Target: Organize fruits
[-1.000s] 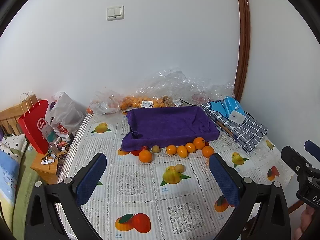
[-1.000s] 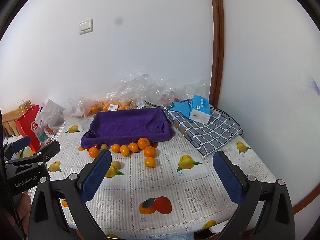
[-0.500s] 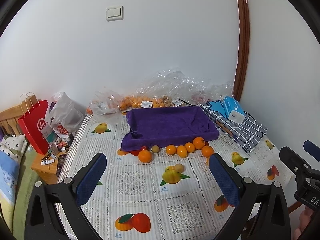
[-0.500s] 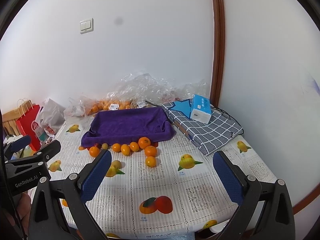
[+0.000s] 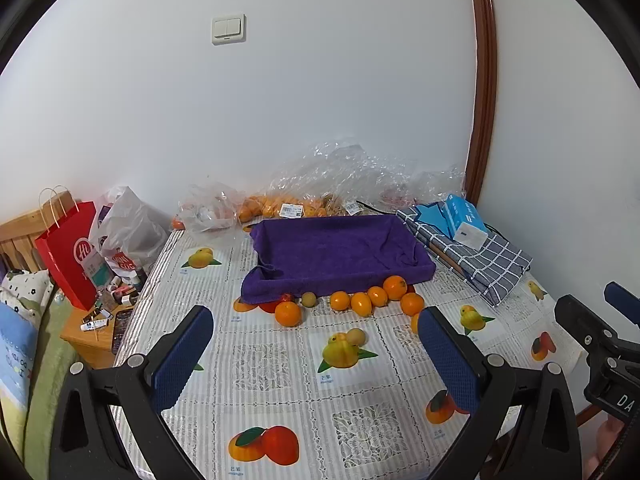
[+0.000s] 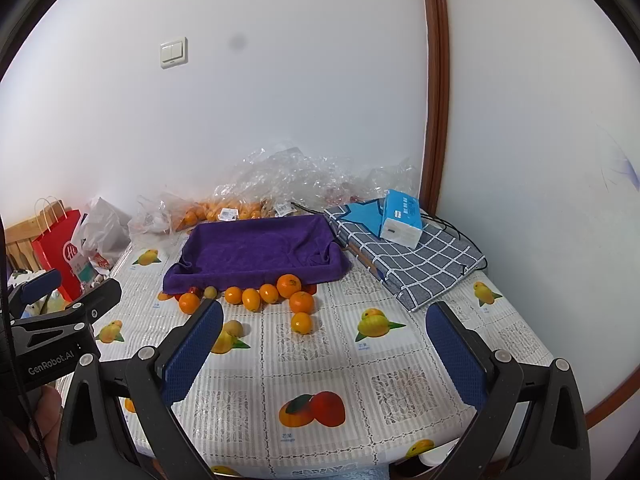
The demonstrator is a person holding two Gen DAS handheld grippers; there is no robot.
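A tray lined with a purple towel (image 5: 340, 252) (image 6: 256, 254) sits on a table with a fruit-print cloth. Several oranges (image 5: 362, 304) (image 6: 252, 299) lie in a row along its near edge, with one orange (image 6: 301, 323) a little nearer, a small greenish fruit (image 5: 309, 299) (image 6: 210, 291) and a tan round fruit (image 5: 355, 336) (image 6: 234, 327). My left gripper (image 5: 316, 356) is open and empty, well short of the fruit. My right gripper (image 6: 324, 346) is open and empty, also short of the fruit.
Clear plastic bags with more oranges (image 5: 280, 206) (image 6: 224, 210) lie against the back wall. A checked folded cloth (image 5: 480, 256) (image 6: 416, 264) with a blue tissue pack (image 5: 464, 220) (image 6: 400, 220) lies to the right. A red paper bag (image 5: 68, 252) stands off the table's left side.
Both views have shifted very slightly; nothing on the table has moved and both grippers stay open.
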